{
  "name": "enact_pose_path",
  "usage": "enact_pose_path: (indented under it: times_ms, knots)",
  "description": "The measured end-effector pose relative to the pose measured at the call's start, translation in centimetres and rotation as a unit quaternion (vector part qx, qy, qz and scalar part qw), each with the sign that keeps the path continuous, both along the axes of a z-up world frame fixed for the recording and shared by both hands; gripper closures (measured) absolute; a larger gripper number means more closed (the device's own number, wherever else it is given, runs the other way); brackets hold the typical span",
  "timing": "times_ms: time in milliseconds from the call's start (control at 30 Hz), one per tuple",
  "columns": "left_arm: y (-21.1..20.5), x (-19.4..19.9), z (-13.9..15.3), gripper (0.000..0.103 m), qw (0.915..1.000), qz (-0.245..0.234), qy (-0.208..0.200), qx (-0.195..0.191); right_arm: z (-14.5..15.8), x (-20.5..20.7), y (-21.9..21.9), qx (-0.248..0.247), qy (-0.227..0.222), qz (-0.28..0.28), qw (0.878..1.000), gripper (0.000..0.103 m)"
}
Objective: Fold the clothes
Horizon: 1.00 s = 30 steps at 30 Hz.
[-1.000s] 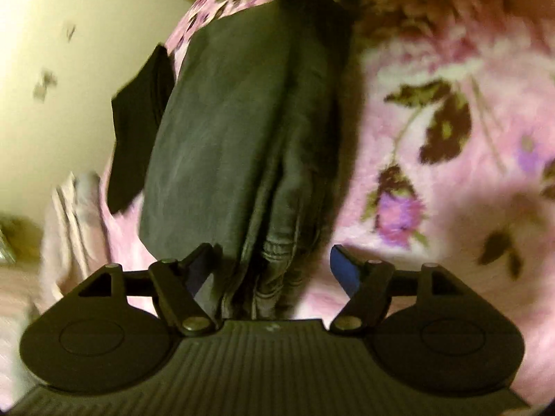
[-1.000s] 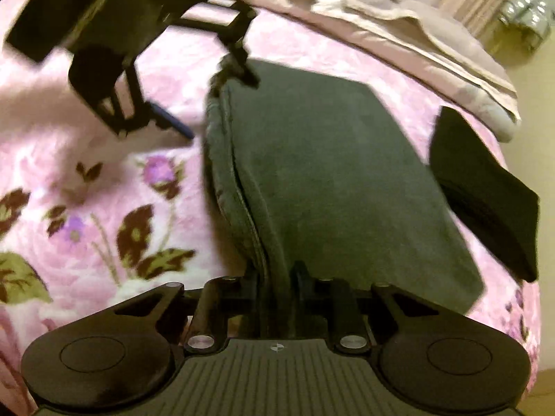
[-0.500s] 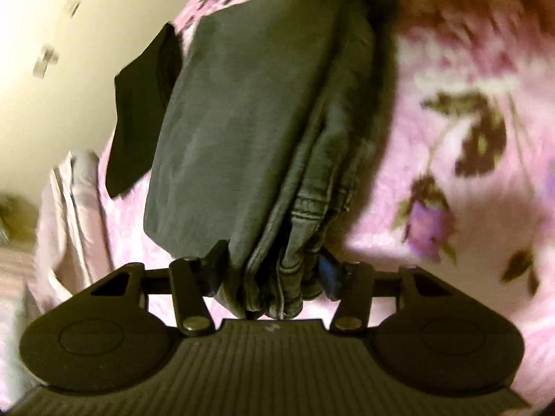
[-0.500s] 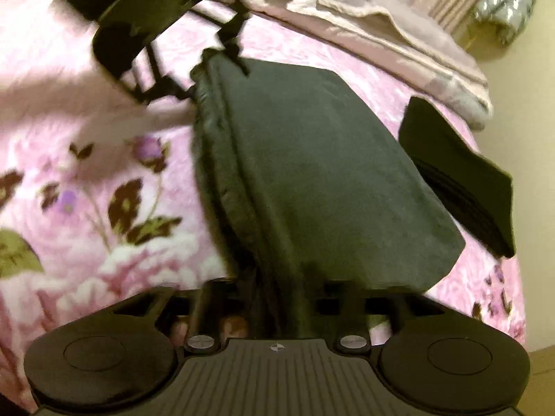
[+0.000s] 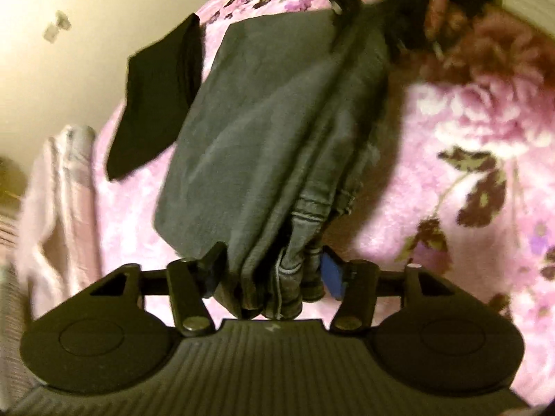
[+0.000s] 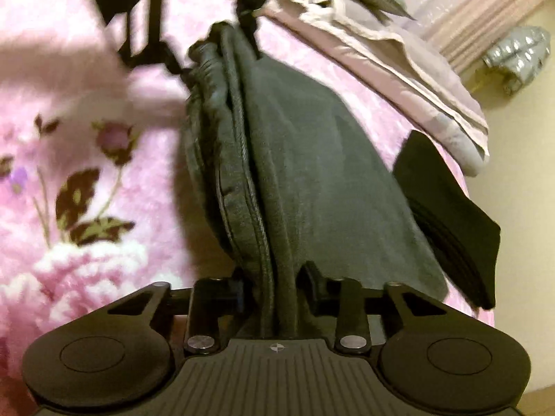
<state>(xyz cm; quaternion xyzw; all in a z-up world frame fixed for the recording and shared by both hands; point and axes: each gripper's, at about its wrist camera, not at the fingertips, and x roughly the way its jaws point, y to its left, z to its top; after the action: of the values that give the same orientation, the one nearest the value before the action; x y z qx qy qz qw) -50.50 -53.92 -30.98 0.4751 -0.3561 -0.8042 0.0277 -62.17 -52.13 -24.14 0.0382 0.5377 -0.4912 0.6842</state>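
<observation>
Folded dark grey jeans [image 5: 263, 131] lie lengthwise on the pink floral blanket [image 5: 461, 180], stretched between my two grippers. My left gripper [image 5: 272, 270] is at the hem end; its jaws just widened again, bunched denim between them, blue right pad [image 5: 331, 274] slightly off the cloth, so no real clamp. My right gripper [image 6: 274, 287] at the opposite end just closed in and pinches the thick folded edge. A folded black garment [image 6: 447, 225] lies just beside the jeans, with pale pink bedding [image 6: 409, 69] beyond it.
</observation>
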Motion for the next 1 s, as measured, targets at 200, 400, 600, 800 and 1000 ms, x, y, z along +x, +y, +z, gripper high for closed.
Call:
enact_pose_path:
  times_ms: [200, 400, 600, 800, 1000]
  knots:
    - [2.7, -2.2, -1.4, 0.036, 0.9986, -0.003, 0.012, -0.052, 2.9, -0.5, -0.3, 0.01, -0.019, -0.008, 1.0, 0.078]
    - [2.5, -3.0, -2.5, 0.063, 0.9975, -0.017, -0.01, -0.068, 2.6, -0.3, 0.3, 0.014, -0.01, 0.007, 1.0, 0.078]
    - [1.3, -3.4, -0.1, 0.072, 0.9996, 0.001, -0.003, -0.026, 0.8, 0.2, 1.4, 0.003, 0.015, 0.03, 0.999, 0.07]
    - [1.1, -3.7, 0.0, 0.072, 0.9998, -0.004, -0.016, -0.009, -2.2, 0.9, 1.6, 0.008, 0.067, 0.068, 0.995, 0.058]
    - [1.4, -4.1, 0.3, 0.072, 0.9997, 0.002, -0.025, -0.001, -2.7, 0.3, 1.3, 0.02, 0.074, 0.064, 0.995, 0.057]
